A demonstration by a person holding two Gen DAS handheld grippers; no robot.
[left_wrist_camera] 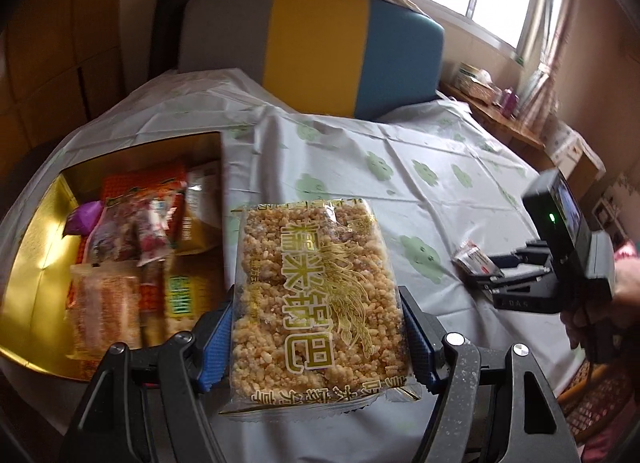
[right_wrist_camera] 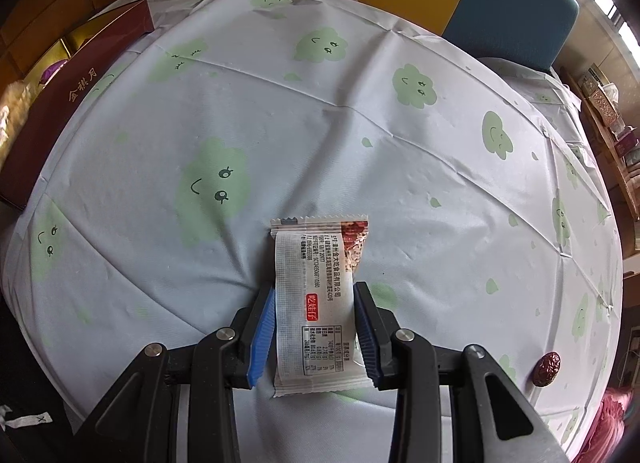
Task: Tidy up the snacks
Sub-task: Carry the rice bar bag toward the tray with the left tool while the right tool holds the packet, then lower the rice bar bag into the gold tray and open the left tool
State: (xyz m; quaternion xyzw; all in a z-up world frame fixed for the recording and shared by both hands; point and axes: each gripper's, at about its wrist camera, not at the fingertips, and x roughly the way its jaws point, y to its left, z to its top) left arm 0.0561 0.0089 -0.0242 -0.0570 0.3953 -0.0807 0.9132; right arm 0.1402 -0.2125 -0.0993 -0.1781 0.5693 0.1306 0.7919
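Now: both grippers loaded, transfer to box in hand.
Left gripper point(left_wrist_camera: 320, 339) jaws pinch the rice-cracker pack point(left_wrist_camera: 316, 295), box point(left_wrist_camera: 36, 255) at 9 o'clock; right gripper point(right_wrist_camera: 316, 327) jaws pinch the small sachet point(right_wrist_camera: 316, 303) low over the counter point(right_wrist_camera: 400, 203). Next, likely: carry over box, release.

We see a round table point(right_wrist_camera: 320, 135) with a cloth over it. On the table, at its left side, sits an open box point(left_wrist_camera: 36, 263), and many snack packs point(left_wrist_camera: 136, 231) lie inside the box. Right of the box, above the table, the left gripper point(left_wrist_camera: 320, 343) has a rice cake pack point(left_wrist_camera: 316, 295) between its fingers. Further right of the box, the right gripper point(right_wrist_camera: 316, 327) has a small snack packet point(right_wrist_camera: 316, 303) between its fingers, low over the table. A dried date point(right_wrist_camera: 546, 369) lies on the table, right of that packet. A chair point(left_wrist_camera: 320, 51) stands behind the table.
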